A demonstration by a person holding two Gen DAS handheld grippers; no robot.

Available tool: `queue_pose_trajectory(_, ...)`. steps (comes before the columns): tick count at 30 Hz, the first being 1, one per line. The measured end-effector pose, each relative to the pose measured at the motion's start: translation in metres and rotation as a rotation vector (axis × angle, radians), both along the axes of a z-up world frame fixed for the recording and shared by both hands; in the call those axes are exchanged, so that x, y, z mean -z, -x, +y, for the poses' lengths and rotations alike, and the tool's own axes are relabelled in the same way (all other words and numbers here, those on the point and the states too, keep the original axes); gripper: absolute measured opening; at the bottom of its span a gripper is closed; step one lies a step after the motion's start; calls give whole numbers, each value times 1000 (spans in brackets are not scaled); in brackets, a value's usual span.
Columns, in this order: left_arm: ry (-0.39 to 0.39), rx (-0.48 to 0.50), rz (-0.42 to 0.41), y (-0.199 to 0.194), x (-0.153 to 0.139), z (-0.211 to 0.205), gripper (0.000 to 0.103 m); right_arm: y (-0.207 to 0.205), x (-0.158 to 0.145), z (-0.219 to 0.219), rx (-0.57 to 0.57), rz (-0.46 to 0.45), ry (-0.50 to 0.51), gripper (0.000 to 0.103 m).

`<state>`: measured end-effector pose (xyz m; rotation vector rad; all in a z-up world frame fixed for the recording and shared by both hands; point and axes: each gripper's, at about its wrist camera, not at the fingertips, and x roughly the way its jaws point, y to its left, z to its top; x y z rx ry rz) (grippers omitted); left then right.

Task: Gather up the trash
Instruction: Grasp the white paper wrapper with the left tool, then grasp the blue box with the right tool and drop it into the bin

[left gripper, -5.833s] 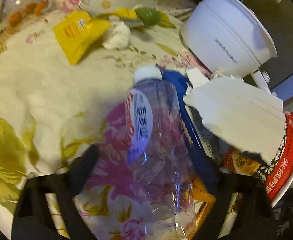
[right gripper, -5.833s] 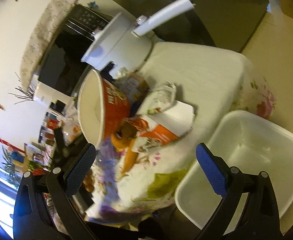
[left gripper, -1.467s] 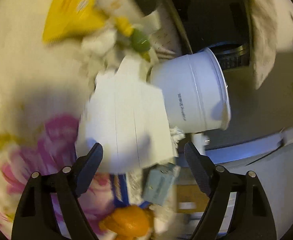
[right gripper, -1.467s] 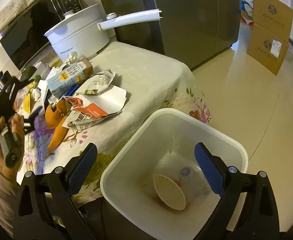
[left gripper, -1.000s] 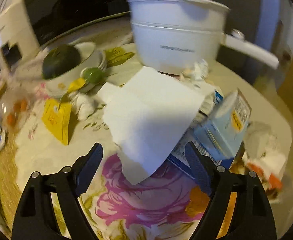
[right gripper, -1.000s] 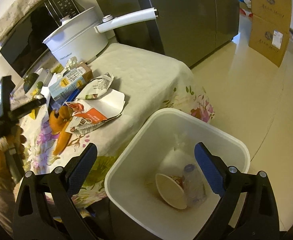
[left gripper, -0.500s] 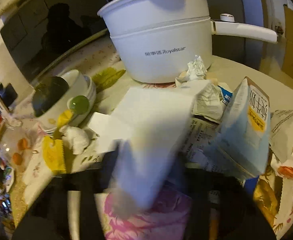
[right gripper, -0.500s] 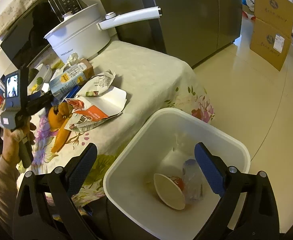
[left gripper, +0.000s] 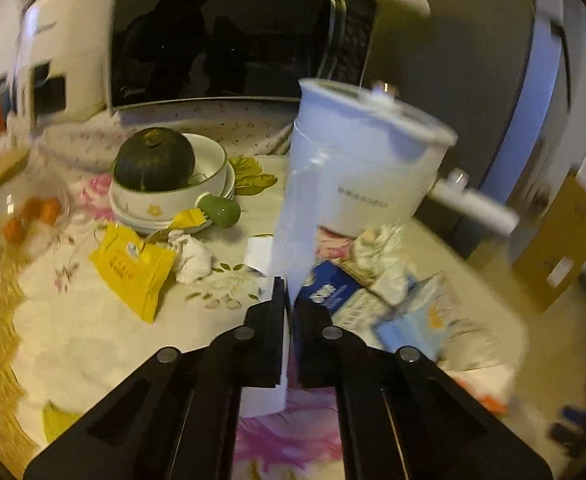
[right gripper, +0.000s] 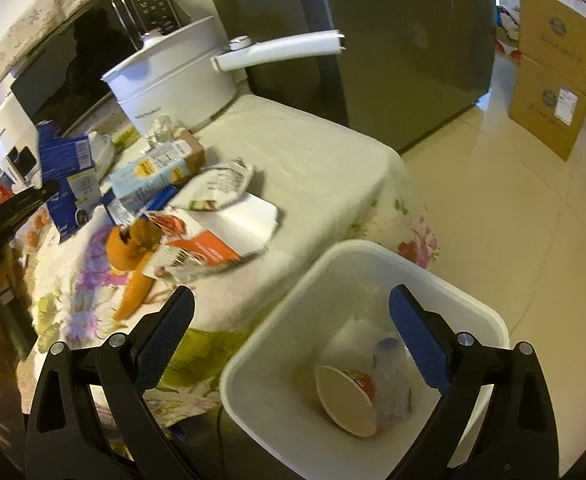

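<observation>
My left gripper point(left gripper: 288, 300) is shut on a flattened carton point(left gripper: 293, 216), white on one side, and holds it upright above the table. In the right wrist view the same carton point(right gripper: 67, 172) shows its blue printed side, held by the left gripper point(right gripper: 17, 204) at the far left. My right gripper point(right gripper: 291, 304) is open and empty above the white trash bin point(right gripper: 277, 348), which holds a paper cup point(right gripper: 345, 400) and a clear bottle point(right gripper: 393, 376). Other trash on the table: a milk carton point(right gripper: 153, 172), torn wrappers point(right gripper: 217, 236), orange peel point(right gripper: 133, 252), a yellow packet point(left gripper: 133, 268) and tissue point(left gripper: 191, 256).
A white electric pot point(right gripper: 173, 76) with a long handle stands at the table's back. Stacked bowls with a green squash point(left gripper: 165, 176) sit beside a microwave point(left gripper: 221, 32). A fridge point(right gripper: 393, 40) and cardboard boxes point(right gripper: 549, 64) stand beyond the bin on the floor.
My left gripper has shut on the flat carton and lifted it upright off the pile. My right gripper has stayed open above the bin.
</observation>
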<state>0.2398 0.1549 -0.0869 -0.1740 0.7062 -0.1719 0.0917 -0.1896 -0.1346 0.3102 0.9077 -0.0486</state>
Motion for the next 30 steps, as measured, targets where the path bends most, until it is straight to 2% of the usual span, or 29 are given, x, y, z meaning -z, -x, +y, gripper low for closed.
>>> queue_pose_trajectory(1,63,9,-1,9,-7,6,1,-3,-2,0,-6,-4,-14,94)
queue_pose_trajectory(5,210,49,4,44,-16,13,1,-28,-7,4,-43,-3,-78,94)
queue_pose_trajectory(10,419,108,42,82,-15,19,1,-64,-12,12,-78,-30,-54,94)
queue_pose_trajectory(13,486,140,56,97,-13,18,1,-89,-7,11,-89,-20,-74,94)
queue_pose_trajectory(18,505,184,75,108,-8,10,1,-131,26,-10,-70,12,-269,93)
queue_pose_trajectory(20,504,190,79,108,-7,9,1,-138,35,-14,-67,12,-314,91)
queue_pose_trajectory(24,507,191,95,107,0,10,1,-150,48,-16,-75,29,-366,83)
queue_pose_trajectory(29,498,202,109,104,4,5,1,-160,55,-10,-99,48,-368,71)
queue_pose_trajectory(30,497,203,111,104,5,4,1,-162,58,-10,-104,53,-367,61)
